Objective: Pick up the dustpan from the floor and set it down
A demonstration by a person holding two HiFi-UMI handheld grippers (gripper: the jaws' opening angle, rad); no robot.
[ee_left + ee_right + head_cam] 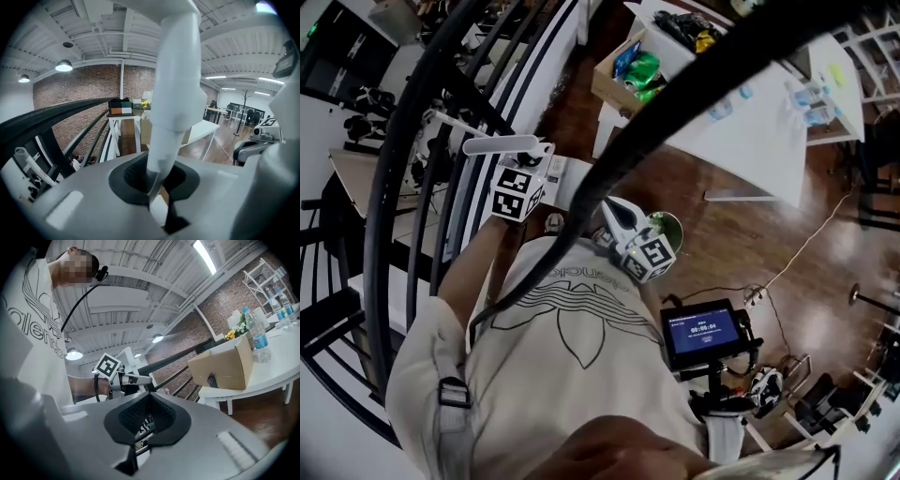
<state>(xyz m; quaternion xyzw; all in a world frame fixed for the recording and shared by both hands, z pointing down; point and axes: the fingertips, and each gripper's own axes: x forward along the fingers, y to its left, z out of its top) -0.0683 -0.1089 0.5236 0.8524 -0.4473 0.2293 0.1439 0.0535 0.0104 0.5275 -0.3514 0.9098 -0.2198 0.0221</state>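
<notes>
Left claw [157,185], closed narrow on the white handle of the dustpan [176,84], holds it raised beside the railing [47,118], pan out of view, right claw [147,425] pinched together and empty; recommended: steady the handle, clear the railing, lower slowly until the pan sits flat.

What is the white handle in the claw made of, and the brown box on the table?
The handle looks like smooth white plastic: it has one even colour, a soft sheen and a moulded step. The box looks like plain cardboard: it is matt brown with flat sides and creased edges.
</notes>
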